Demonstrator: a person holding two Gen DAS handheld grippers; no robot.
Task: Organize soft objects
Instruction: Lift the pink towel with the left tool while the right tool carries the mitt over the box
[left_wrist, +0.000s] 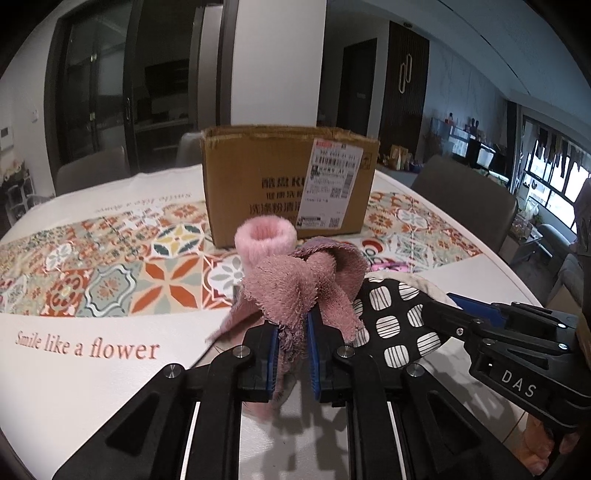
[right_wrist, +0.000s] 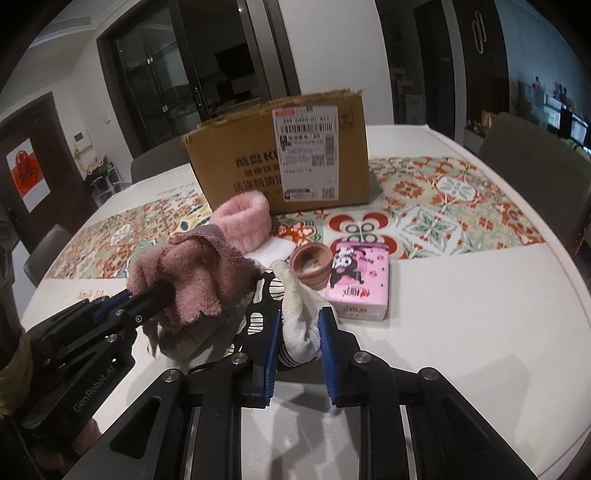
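Left gripper (left_wrist: 291, 332) jaws clamp the pink towel (left_wrist: 295, 288); right gripper (right_wrist: 301, 332) jaws clamp the patterned cloth (right_wrist: 295, 314), near the surface's (right_wrist: 461, 332) front edge.

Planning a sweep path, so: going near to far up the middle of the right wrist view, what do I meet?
right gripper clamping the patterned cloth → brown ring → cardboard box

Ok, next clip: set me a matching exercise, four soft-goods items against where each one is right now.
Items:
1. mauve towel
2. black-and-white patterned cloth
3. fluffy pink band
4. pink tissue pack

Places:
A. flat on the table, right of the collapsible cup
B. clamped in the left gripper
C. in front of the cardboard box
D. clamped in the right gripper

Pairs: 1-B, 2-D, 3-C, 4-A
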